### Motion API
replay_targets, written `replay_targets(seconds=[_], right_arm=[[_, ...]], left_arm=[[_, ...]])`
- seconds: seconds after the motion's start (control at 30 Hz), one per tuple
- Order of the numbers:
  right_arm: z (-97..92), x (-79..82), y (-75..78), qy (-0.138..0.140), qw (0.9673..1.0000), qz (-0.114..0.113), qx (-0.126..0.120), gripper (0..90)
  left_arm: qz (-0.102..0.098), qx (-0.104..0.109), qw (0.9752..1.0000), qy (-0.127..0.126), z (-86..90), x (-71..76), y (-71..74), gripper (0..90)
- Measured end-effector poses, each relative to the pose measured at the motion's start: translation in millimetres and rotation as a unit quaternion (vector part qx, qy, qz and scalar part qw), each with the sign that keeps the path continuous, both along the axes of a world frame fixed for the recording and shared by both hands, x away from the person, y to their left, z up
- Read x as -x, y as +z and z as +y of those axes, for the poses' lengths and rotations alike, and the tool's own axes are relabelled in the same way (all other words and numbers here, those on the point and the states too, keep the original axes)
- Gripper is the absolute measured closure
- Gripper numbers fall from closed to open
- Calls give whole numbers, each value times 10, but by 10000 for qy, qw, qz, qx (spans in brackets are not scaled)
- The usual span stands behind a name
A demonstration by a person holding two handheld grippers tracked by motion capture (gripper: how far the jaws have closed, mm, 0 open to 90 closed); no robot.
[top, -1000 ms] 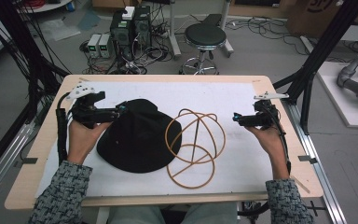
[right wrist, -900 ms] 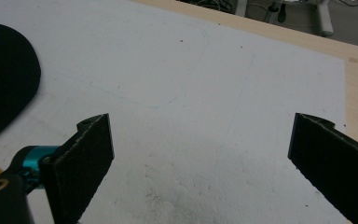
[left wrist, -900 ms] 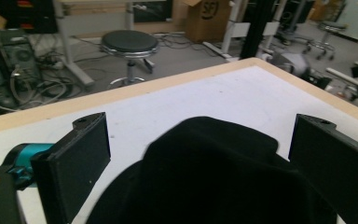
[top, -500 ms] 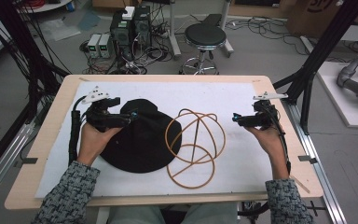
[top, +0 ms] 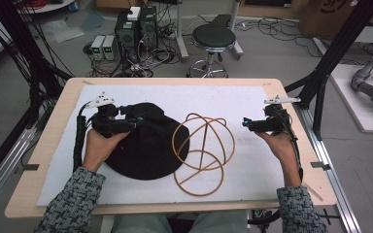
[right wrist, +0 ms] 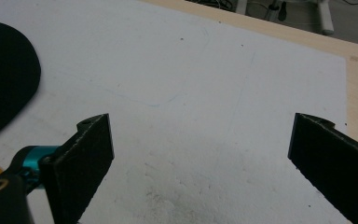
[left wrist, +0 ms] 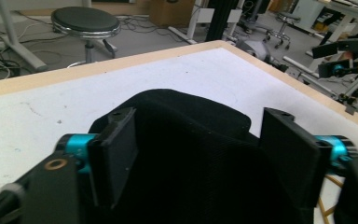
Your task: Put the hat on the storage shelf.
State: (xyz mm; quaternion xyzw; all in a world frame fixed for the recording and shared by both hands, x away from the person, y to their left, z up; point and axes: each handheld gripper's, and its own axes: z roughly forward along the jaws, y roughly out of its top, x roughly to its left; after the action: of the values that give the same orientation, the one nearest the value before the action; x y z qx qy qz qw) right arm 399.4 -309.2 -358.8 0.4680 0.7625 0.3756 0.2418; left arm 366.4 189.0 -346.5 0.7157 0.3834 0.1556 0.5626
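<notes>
A: From the high view, the left gripper (top: 135, 121) was noted over the upper left part of the black hat (top: 148, 145), the hand (top: 99, 145) behind it resting at the hat's left edge. Whether cloth lay between the jaws could not be read from above.

B: That was settled by the left gripper view. A raised fold of the hat (left wrist: 191, 154) was seen between the two black jaws, which had just been closing on it. Contact along the right jaw was suggested; the left jaw was too dark against the cloth for a firm press to be told.

A: The wire frame (top: 204, 153) was recorded just right of that claw's tips, its left loops overlapping the hat's right edge. In the left gripper view only a scrap of tan wire (left wrist: 324, 207) was caught, low beside the right jaw.

B: The right gripper (top: 246, 124) was marked well apart to the right of the frame, touching nothing, on the white mat (top: 252, 102).

A: Its spread was left unclear from above. In the right gripper view (right wrist: 200, 163) the jaws were logged wide apart, bare mat (right wrist: 191, 93) between them, the hat's edge (right wrist: 4, 74) far off to their left.
</notes>
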Motion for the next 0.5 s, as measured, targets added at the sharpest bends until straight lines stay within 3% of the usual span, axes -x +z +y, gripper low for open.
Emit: replay_targets(seconds=[0.17, 0.33, 0.5], right_arm=[[3, -1, -2, -2, 10000, 6, 3, 63], [5, 5, 1, -3, 10000, 19, 12, 64], [7, 4, 0, -14, 10000, 30, 3, 63]], left_arm=[[-3, -70, 10000, -64, -1, 10, -1, 502], [25, 19, 10000, 4, 19, 14, -38, 693], [52, 121, 9999, -18, 61, 0, -53, 800]])
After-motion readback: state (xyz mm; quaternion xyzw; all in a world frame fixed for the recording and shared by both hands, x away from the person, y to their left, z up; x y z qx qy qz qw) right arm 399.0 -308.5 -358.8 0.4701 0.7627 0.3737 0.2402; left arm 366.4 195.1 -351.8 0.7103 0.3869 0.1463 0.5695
